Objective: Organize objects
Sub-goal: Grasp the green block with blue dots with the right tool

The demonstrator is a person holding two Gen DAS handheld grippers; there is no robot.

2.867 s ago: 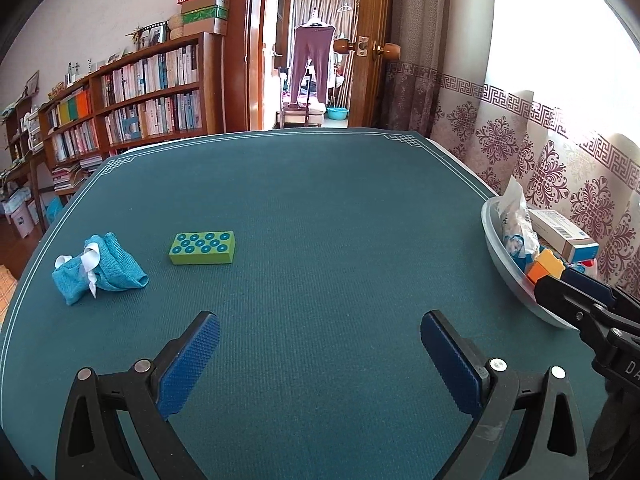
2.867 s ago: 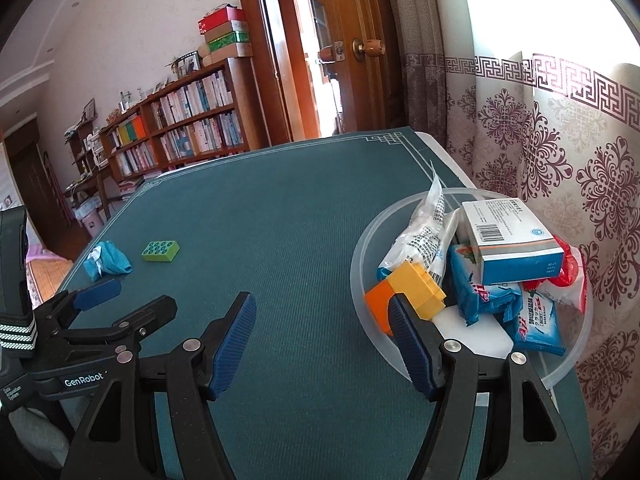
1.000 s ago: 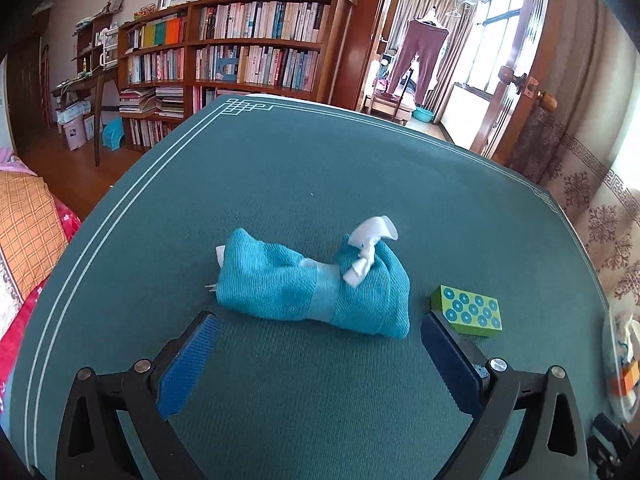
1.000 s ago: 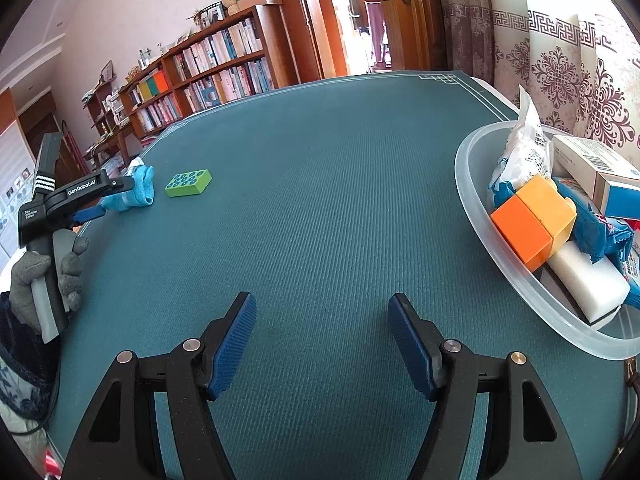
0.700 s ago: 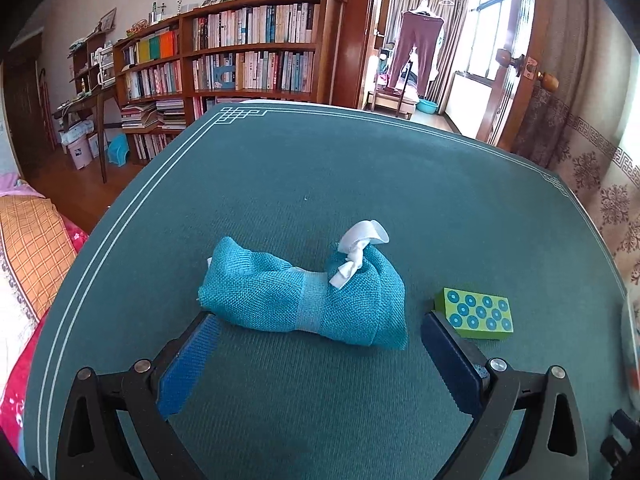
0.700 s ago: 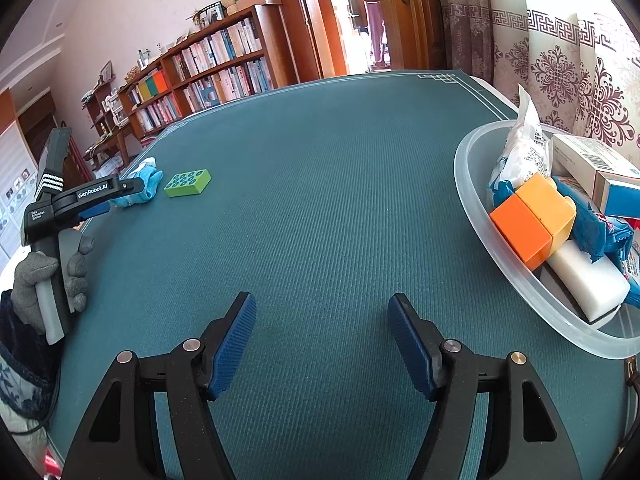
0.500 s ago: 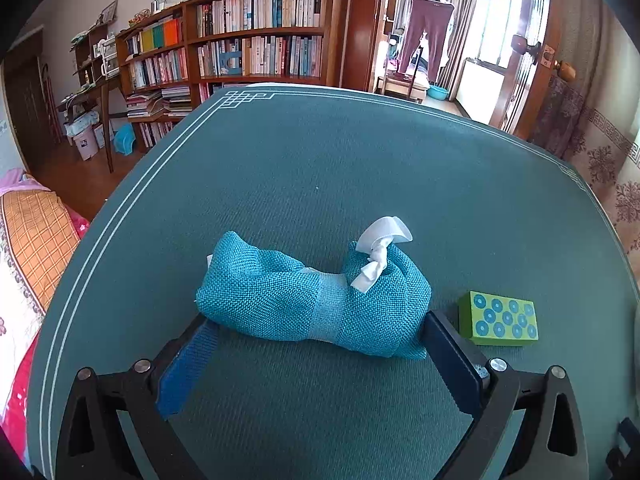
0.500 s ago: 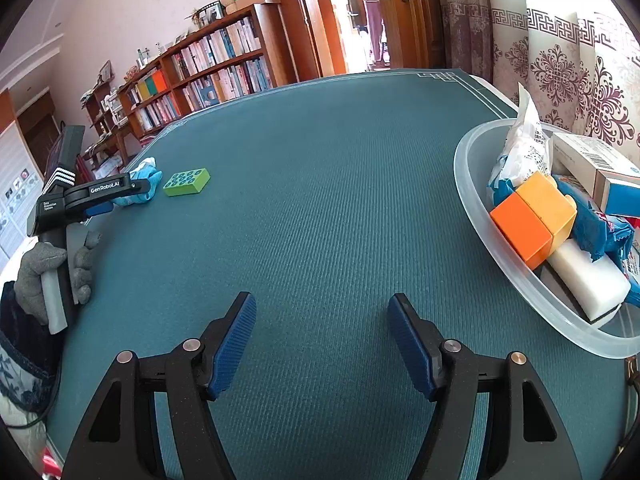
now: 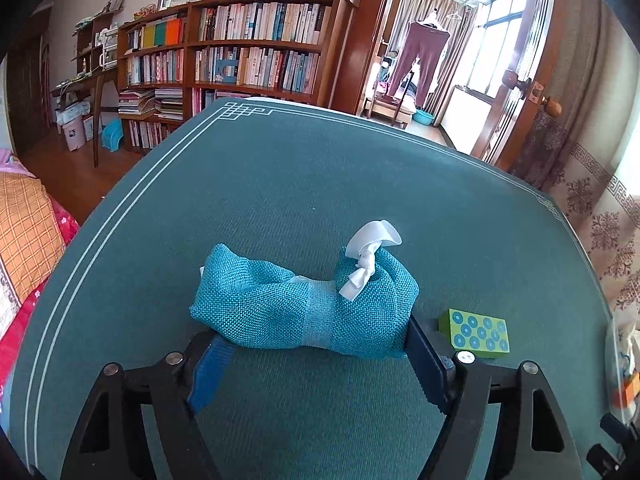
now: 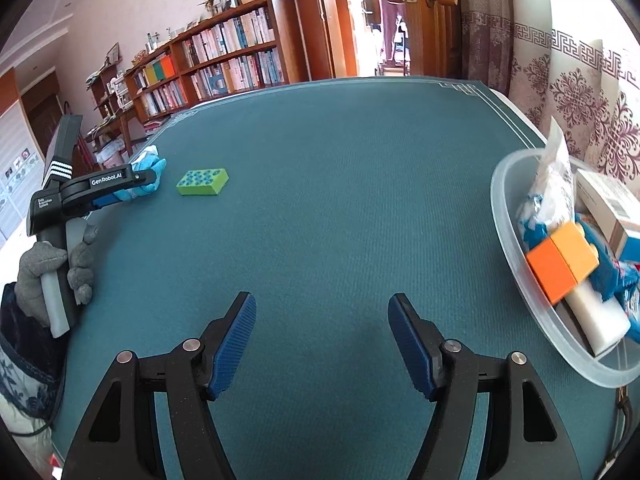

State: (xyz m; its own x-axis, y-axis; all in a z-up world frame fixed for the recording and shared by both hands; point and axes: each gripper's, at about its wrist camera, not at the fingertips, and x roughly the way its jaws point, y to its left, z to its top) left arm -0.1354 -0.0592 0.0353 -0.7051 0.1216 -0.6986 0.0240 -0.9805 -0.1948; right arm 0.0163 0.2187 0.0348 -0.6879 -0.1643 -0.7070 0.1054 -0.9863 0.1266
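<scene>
- The room is lined on the far side by a long wooden bookshelf (image 9: 240, 48) filled with books, and an open wooden door (image 10: 416, 16) and patterned curtains (image 10: 572, 92) are seen on the window side.
- Most of both views is filled by a table (image 9: 320, 184) covered with a dark teal cloth, edged by white border lines.
- A clear plastic basin (image 10: 516, 264) is placed at the right edge of the table; an orange block (image 10: 550, 274), a yellow block, a white bar, a box and blue packets are held in it.
- A teal cloth bundle (image 9: 296, 308), tied with a white ribbon (image 9: 366, 254), is gripped at both ends by the pads of the left gripper (image 9: 316, 364).
- A green studded block (image 9: 476, 332) lies just beside the bundle.
- The right gripper (image 10: 322, 340) is held spread apart above bare cloth, with nothing between its pads.
</scene>
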